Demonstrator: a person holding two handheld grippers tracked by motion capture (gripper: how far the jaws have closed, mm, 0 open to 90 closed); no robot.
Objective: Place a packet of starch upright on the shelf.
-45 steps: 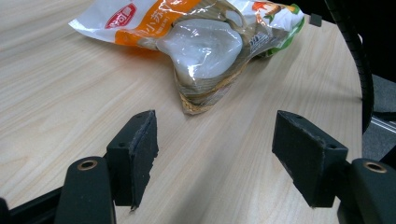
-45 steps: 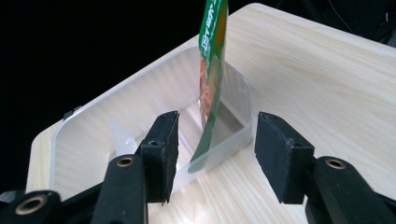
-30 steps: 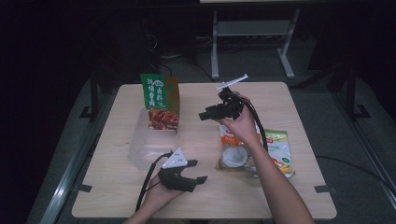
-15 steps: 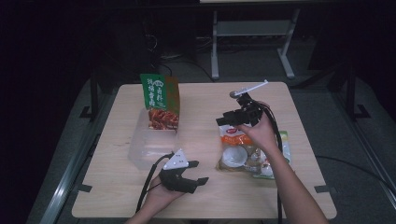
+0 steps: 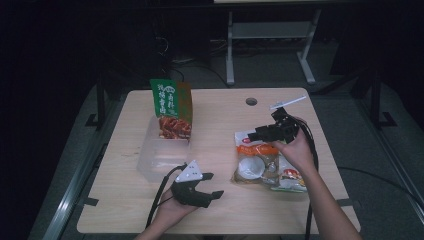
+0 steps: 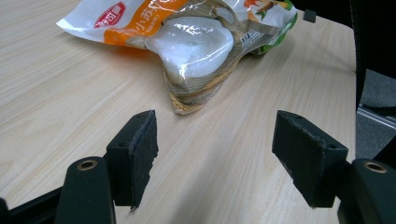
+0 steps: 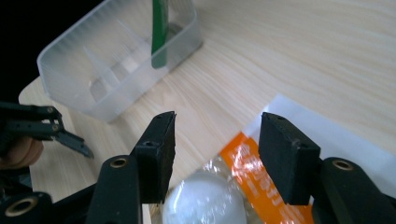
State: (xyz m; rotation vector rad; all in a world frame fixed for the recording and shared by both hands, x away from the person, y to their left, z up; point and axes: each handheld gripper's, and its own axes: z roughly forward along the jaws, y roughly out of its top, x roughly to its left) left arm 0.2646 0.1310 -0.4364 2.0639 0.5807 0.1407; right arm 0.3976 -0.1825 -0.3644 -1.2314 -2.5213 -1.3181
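Since a second ago our right gripper [image 5: 263, 133] drops onto the orange-and-white plastic snack bag [image 5: 260, 160], jaws wide, nothing held. Bagging's half done: green pouch [image 5: 171, 109] stands in the clear plastic bin [image 5: 150, 160]; this bag lies right of it. Left gripper [image 5: 212, 186] idles wide.

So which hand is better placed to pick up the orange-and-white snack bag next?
Right. The right tool hovers open directly over the orange-and-white snack bag, at its top edge. The left tool rests open on the light wooden table, short of the bag.
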